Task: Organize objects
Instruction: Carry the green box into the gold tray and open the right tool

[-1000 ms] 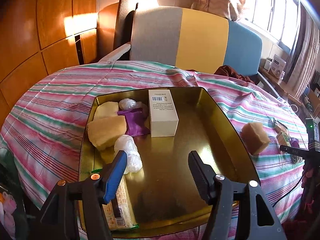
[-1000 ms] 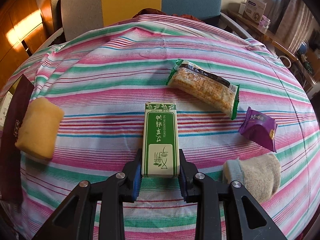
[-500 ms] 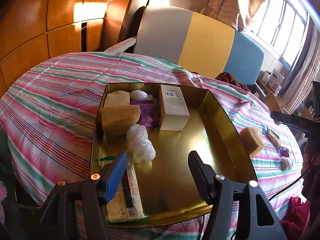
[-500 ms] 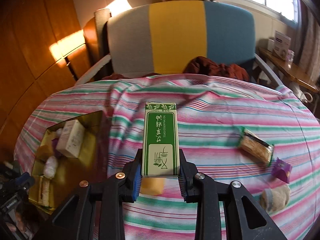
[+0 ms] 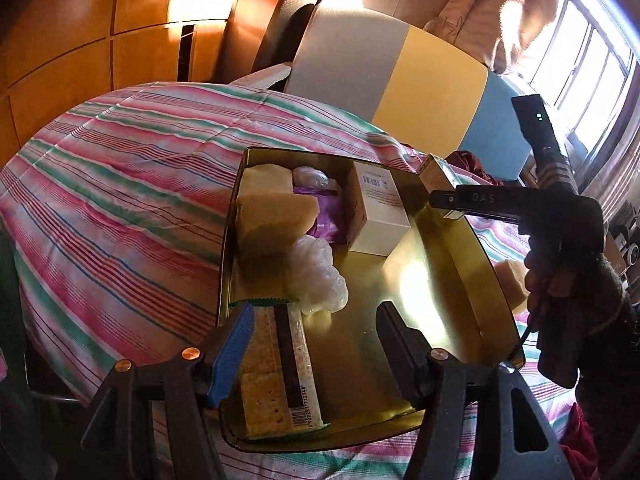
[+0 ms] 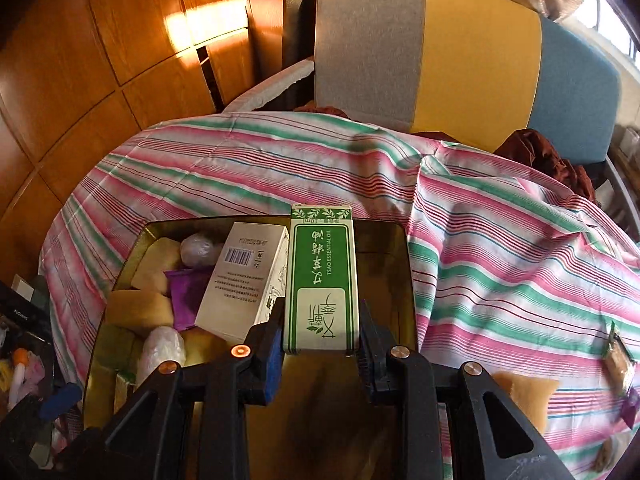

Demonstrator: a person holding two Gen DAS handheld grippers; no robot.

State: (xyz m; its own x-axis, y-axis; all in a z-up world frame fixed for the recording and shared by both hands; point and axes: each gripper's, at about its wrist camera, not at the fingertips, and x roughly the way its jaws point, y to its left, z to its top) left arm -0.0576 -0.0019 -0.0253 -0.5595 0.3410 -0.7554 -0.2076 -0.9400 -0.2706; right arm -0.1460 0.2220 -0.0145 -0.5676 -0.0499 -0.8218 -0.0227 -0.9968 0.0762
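Right gripper (image 6: pixel 322 346) angled steeply down over the gold tray (image 6: pixel 404 280), jaws clamped on the green essential-oil box (image 6: pixel 322 280). Box held above the tray's bare right half, just beside the white carton (image 6: pixel 244 284), long axis pointing straight away from the jaws toward the striped tabletop (image 6: pixel 500 248). Left gripper (image 5: pixel 314 344) tilted down at the tray's near edge, jaws spread and holding nothing.
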